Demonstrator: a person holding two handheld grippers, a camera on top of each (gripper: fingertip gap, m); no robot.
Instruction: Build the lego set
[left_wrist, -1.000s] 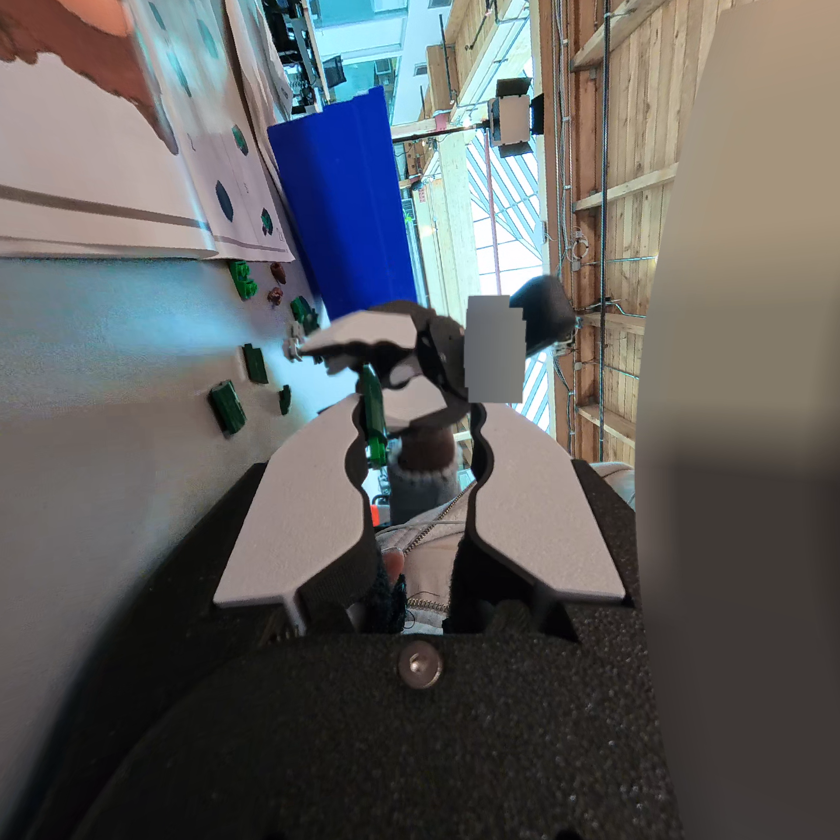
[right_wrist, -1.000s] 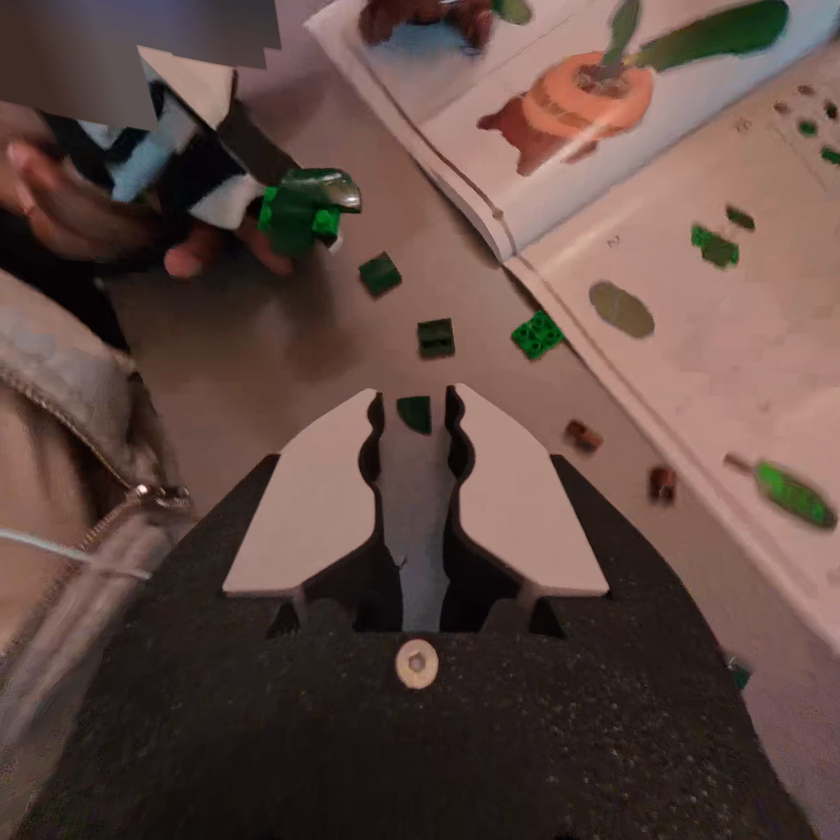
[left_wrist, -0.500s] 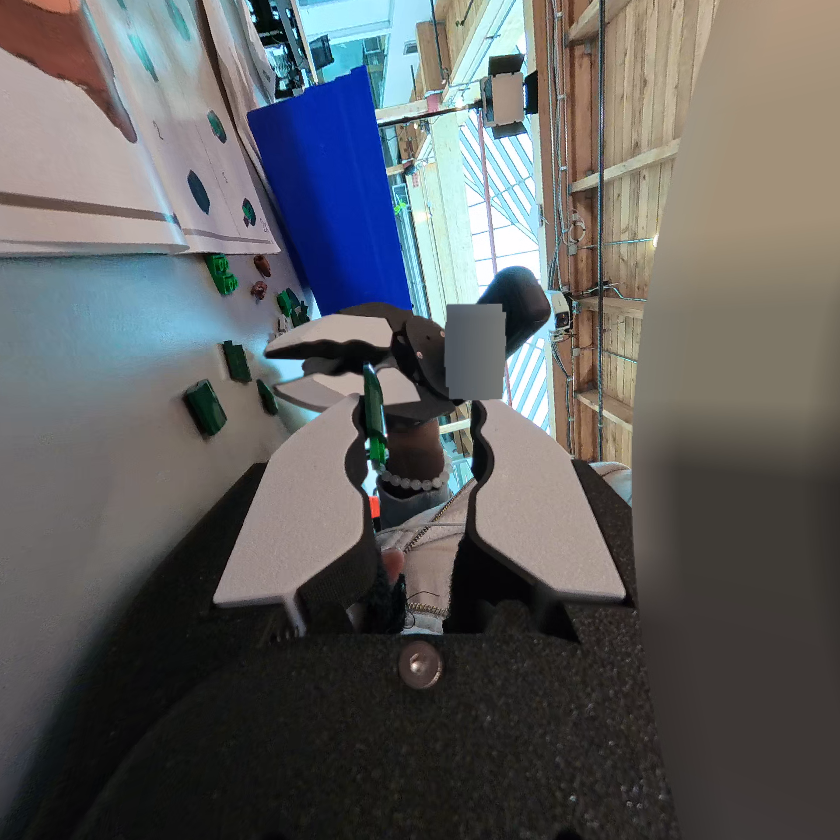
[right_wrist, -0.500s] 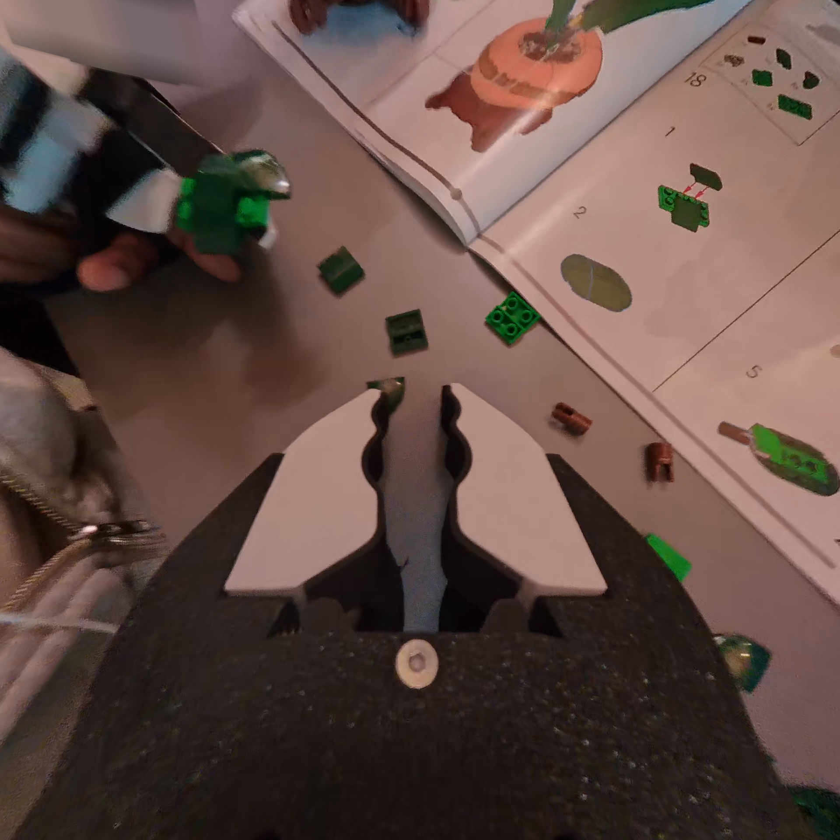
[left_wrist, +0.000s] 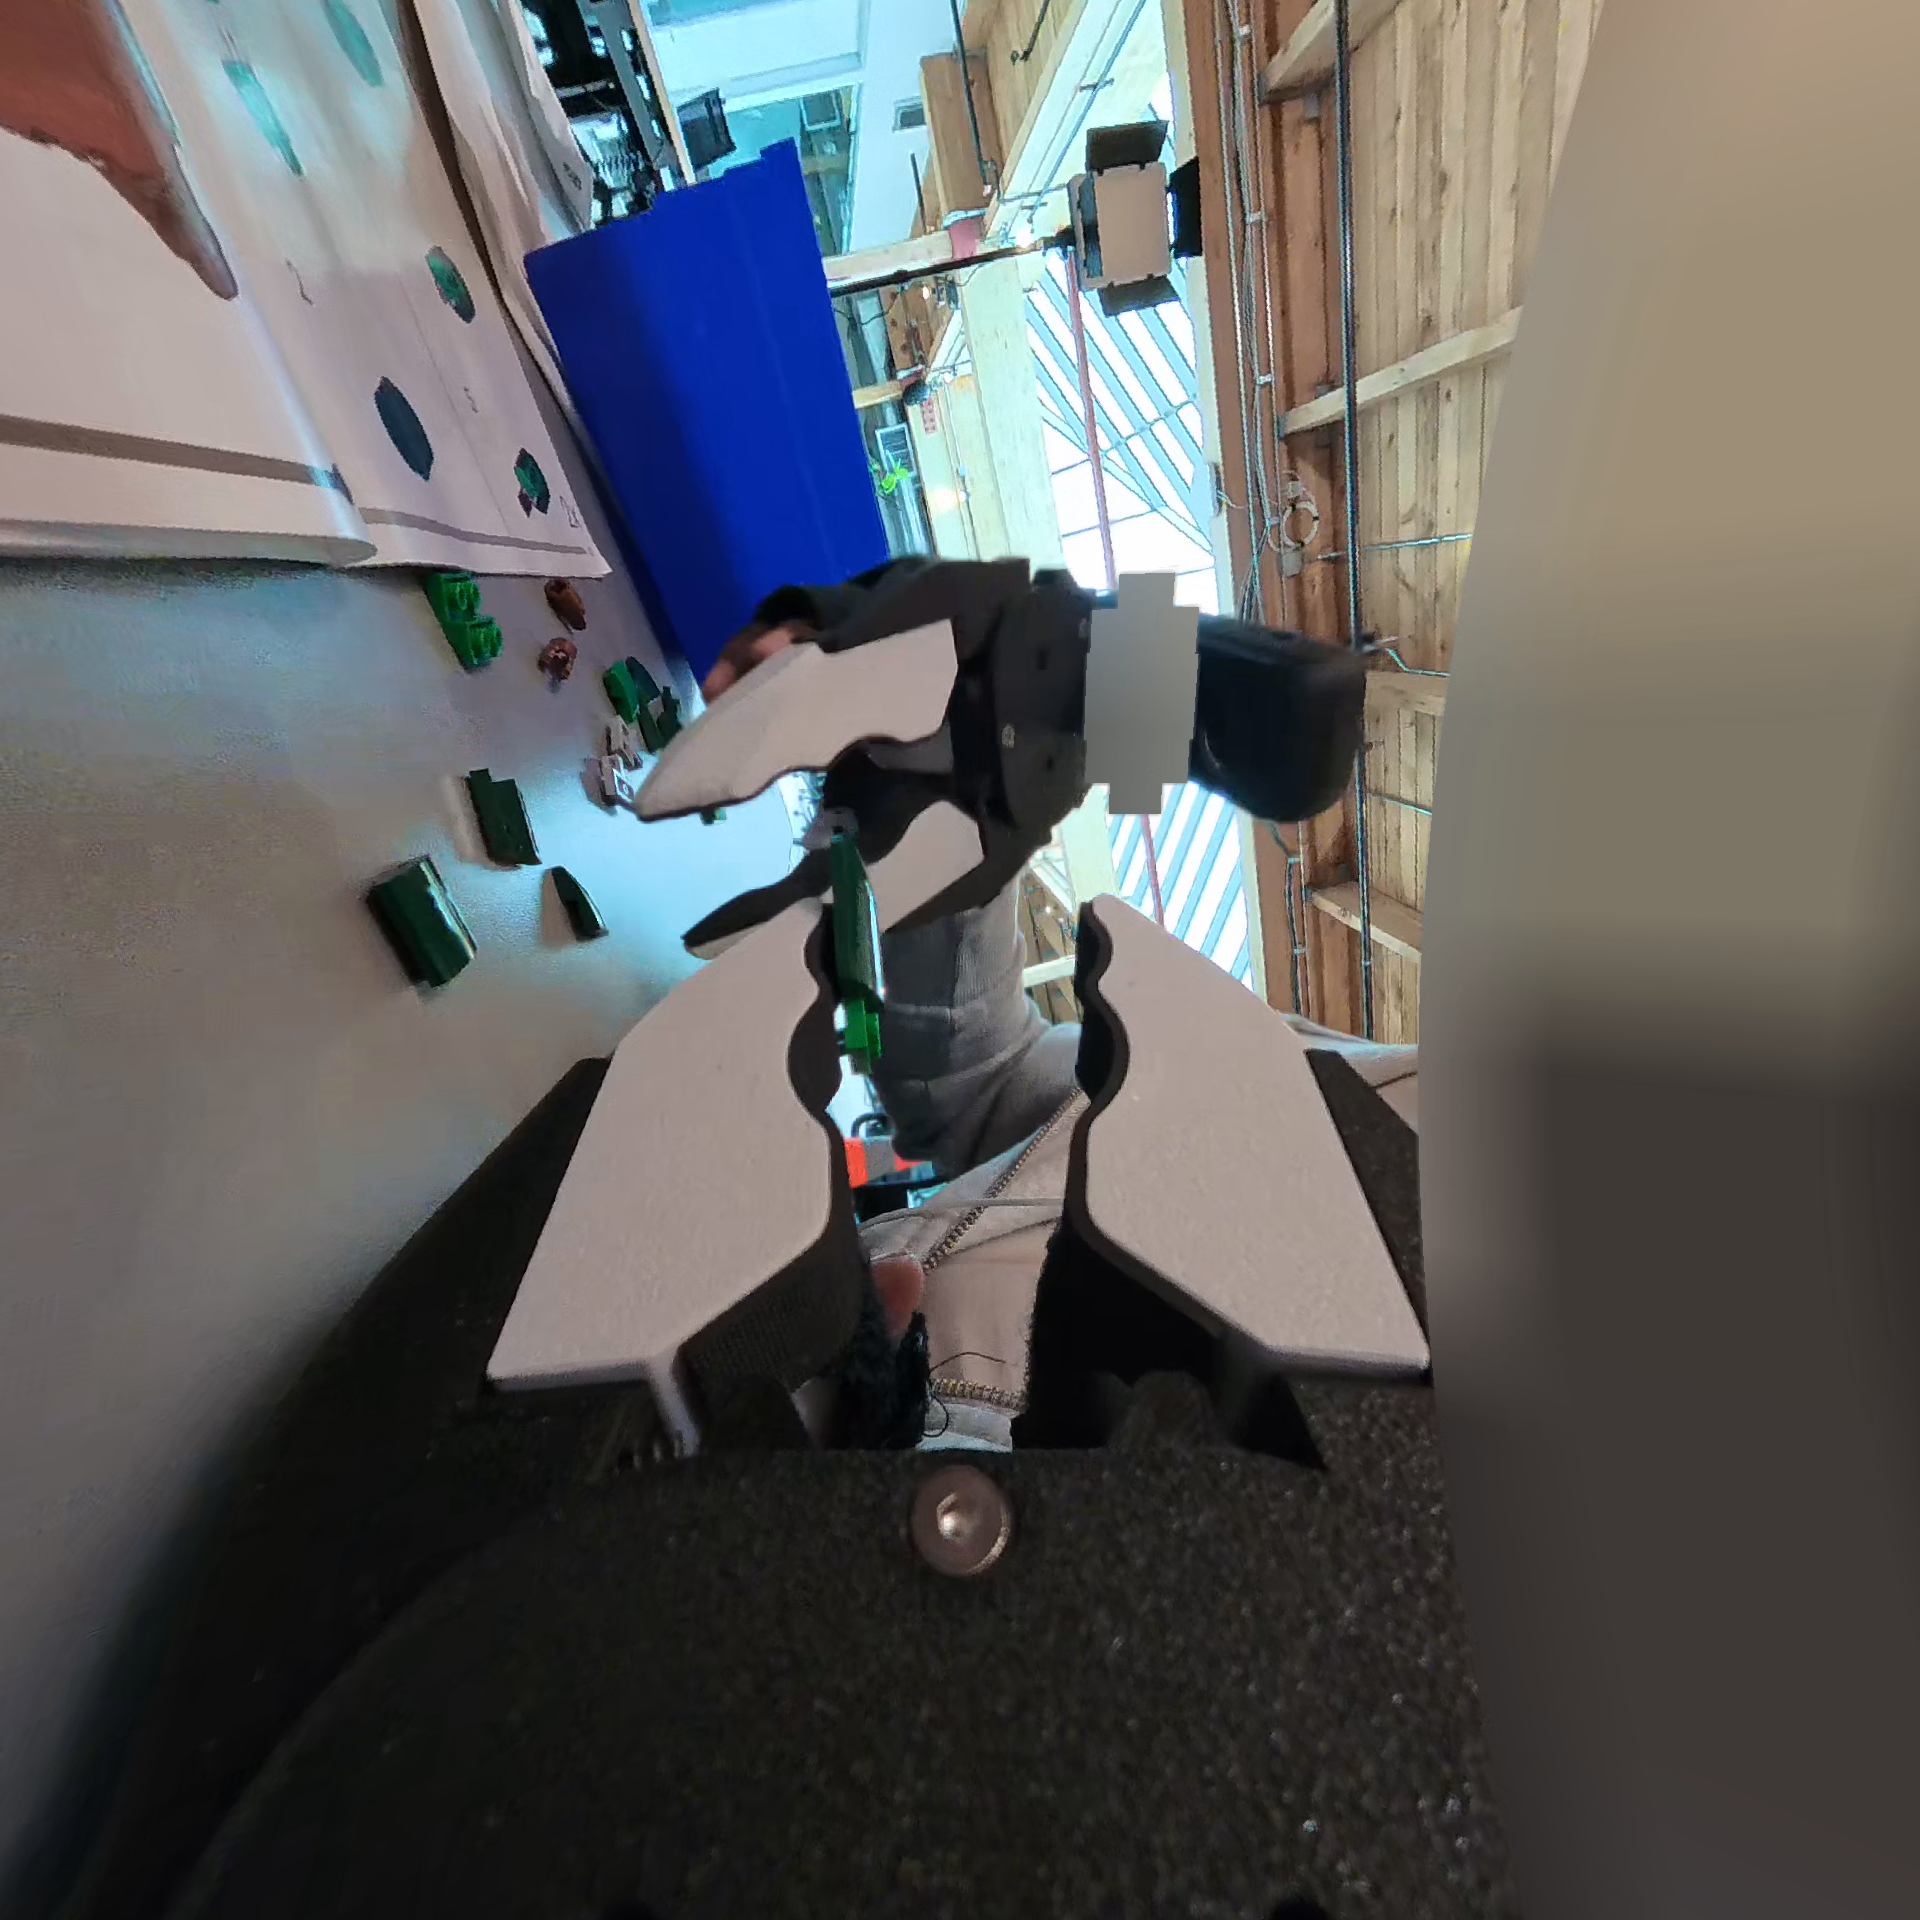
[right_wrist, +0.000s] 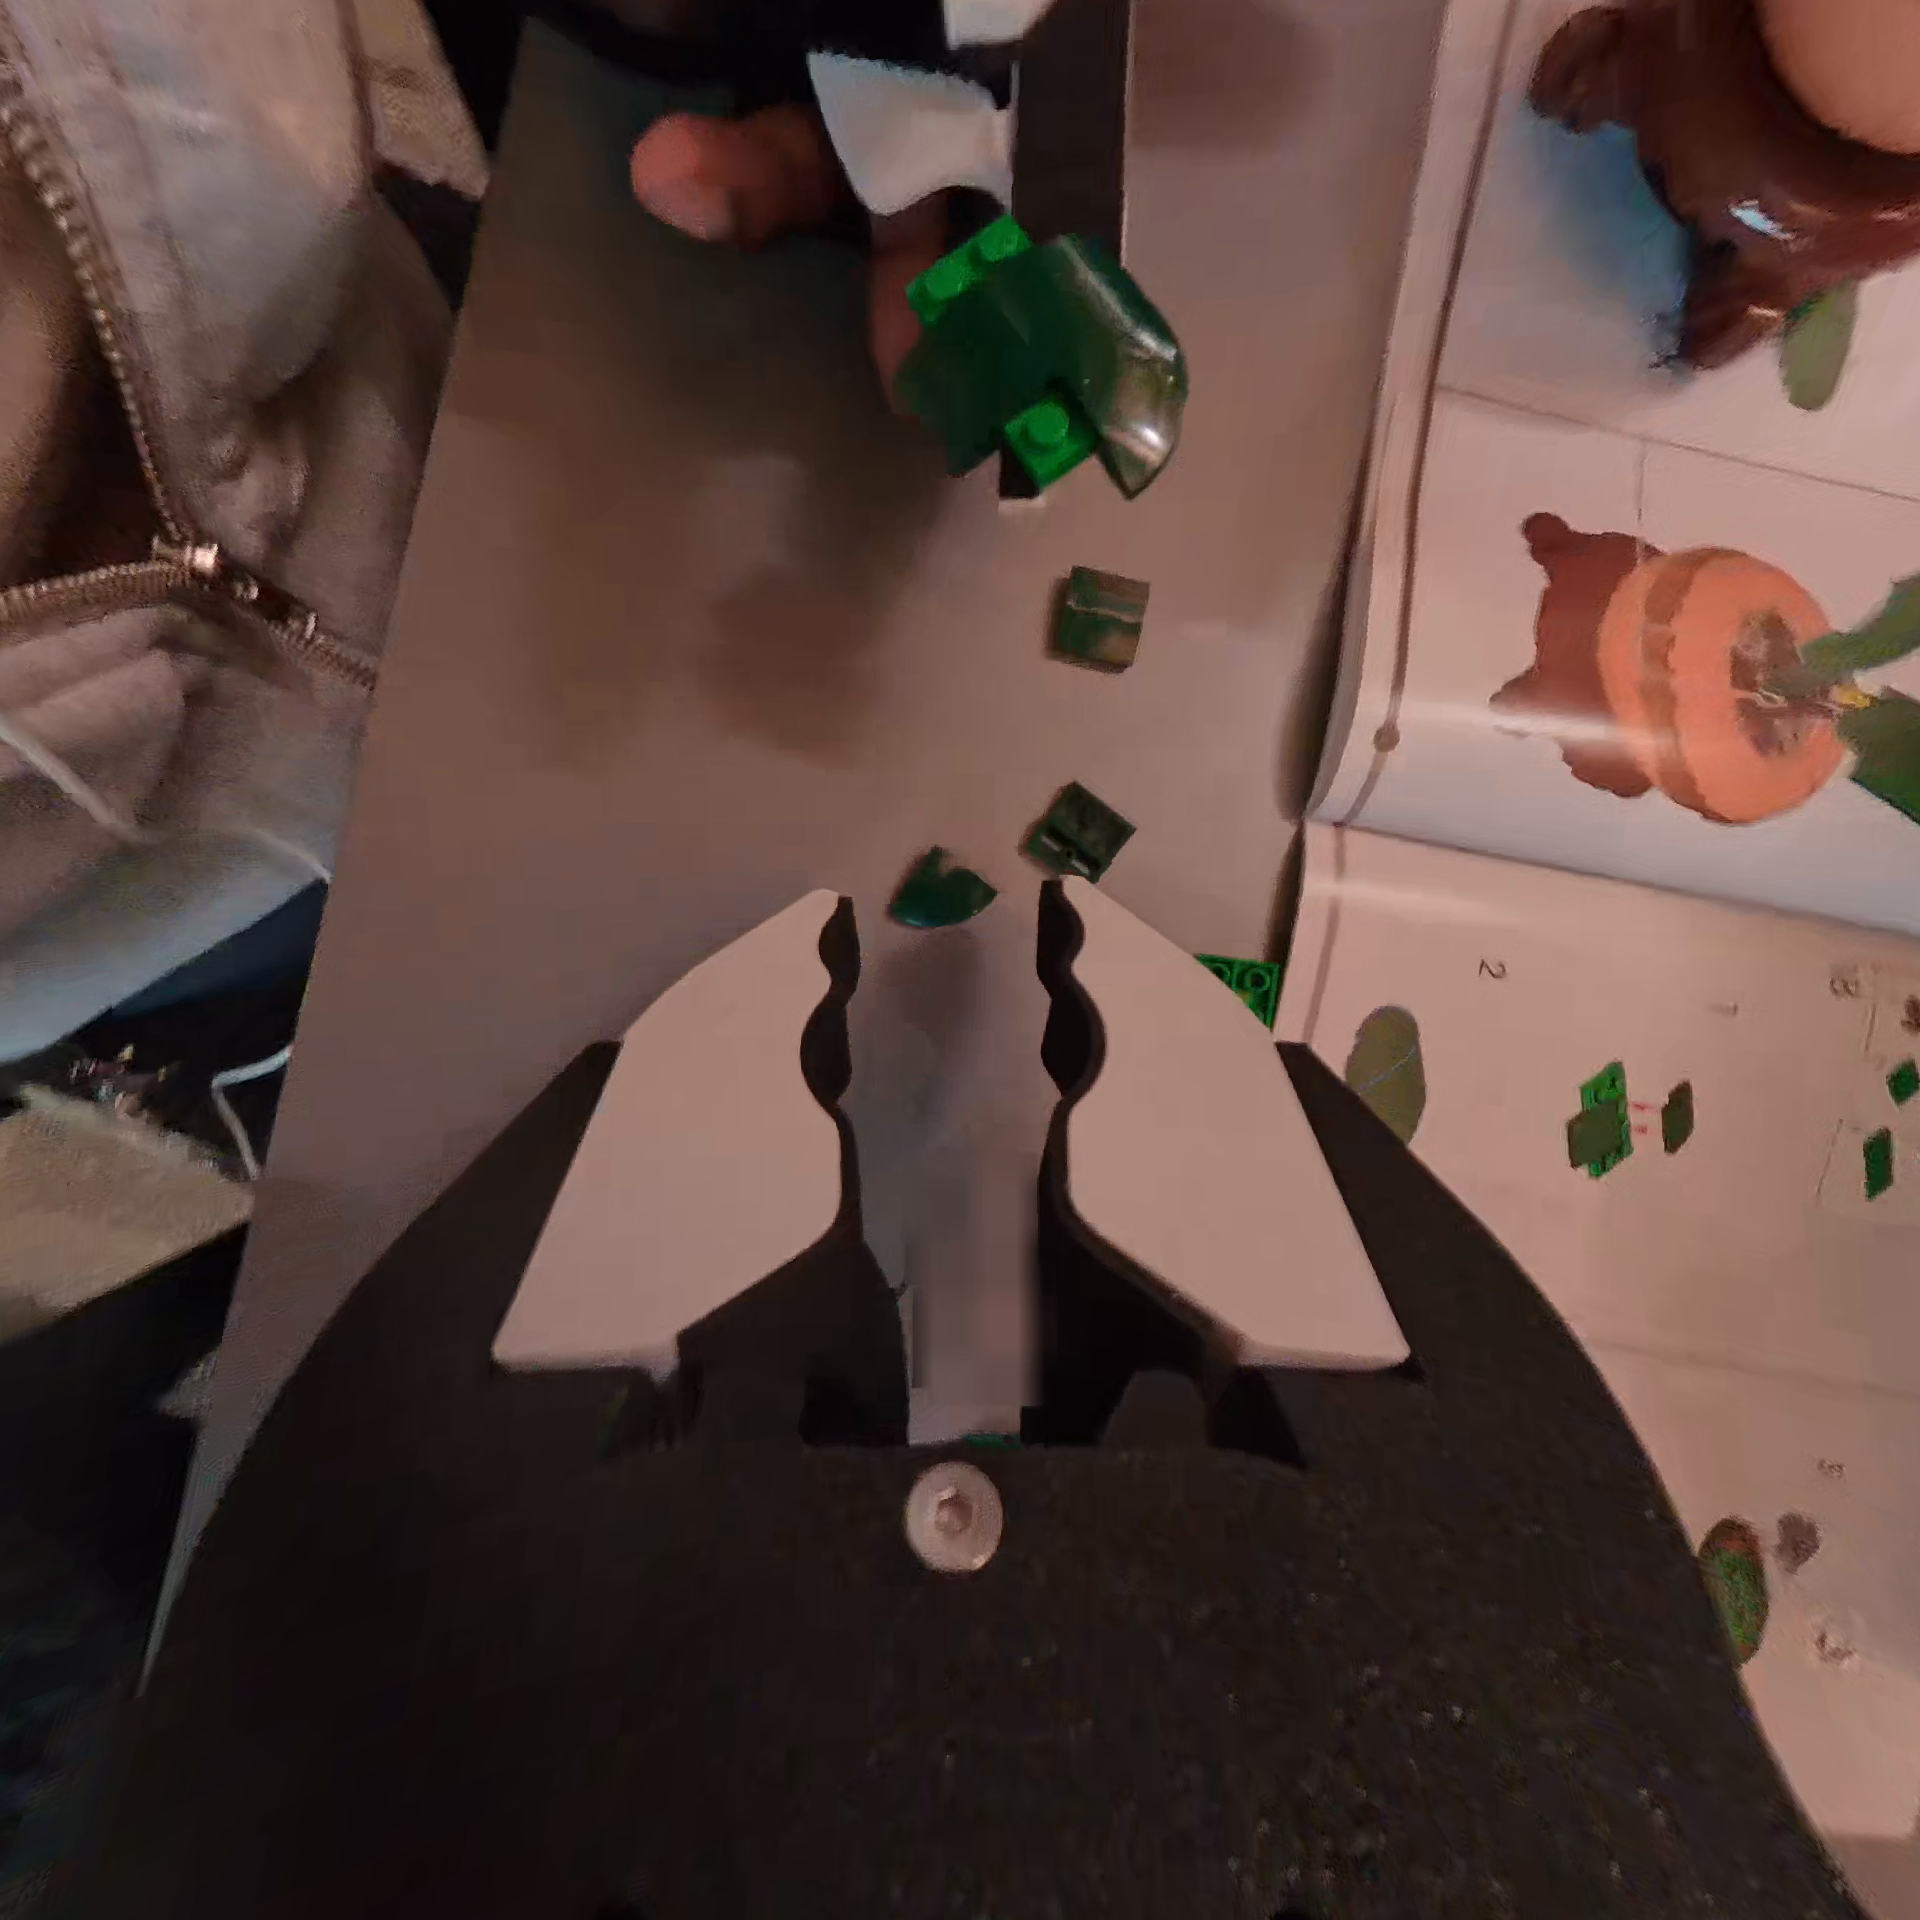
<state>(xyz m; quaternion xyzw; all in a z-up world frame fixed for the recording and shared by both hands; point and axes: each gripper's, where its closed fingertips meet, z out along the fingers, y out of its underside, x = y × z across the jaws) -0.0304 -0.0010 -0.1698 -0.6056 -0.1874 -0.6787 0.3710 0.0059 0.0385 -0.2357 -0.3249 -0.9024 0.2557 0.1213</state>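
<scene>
Left wrist view, rolled sideways: the left tongs (left_wrist: 951, 920) stand apart, with a gap between the two white fingers. A green leaf assembly (left_wrist: 854, 951) lies edge-on against the inner face of one finger; it seems to be steadied by a fingertip of the person rather than clamped, though the contact is hard to make out. Beyond it the right tongs (left_wrist: 675, 862) reach toward the grey counter (left_wrist: 208, 831), their fingers likewise spread.

Right wrist view: the right tongs (right_wrist: 945, 899) are open and empty, tips held just above the counter (right_wrist: 675, 675). A small dark green curved piece (right_wrist: 940, 894) lies loose between and just ahead of the tips. Near it — slightly farther off — sits a dark green square piece (right_wrist: 1081, 836), and beyond that a dark green sloped brick (right_wrist: 1101, 618). At the top of the view the leaf assembly (right_wrist: 1039, 358), dark green plates with bright green studs showing, is raised off the counter at the left tongs, with a person's fingers (right_wrist: 727, 182) beside it. A bright green plate (right_wrist: 1242, 982) rests at the edge of the open instruction booklet (right_wrist: 1558, 935) — the booklet covers the counter's right side.
</scene>
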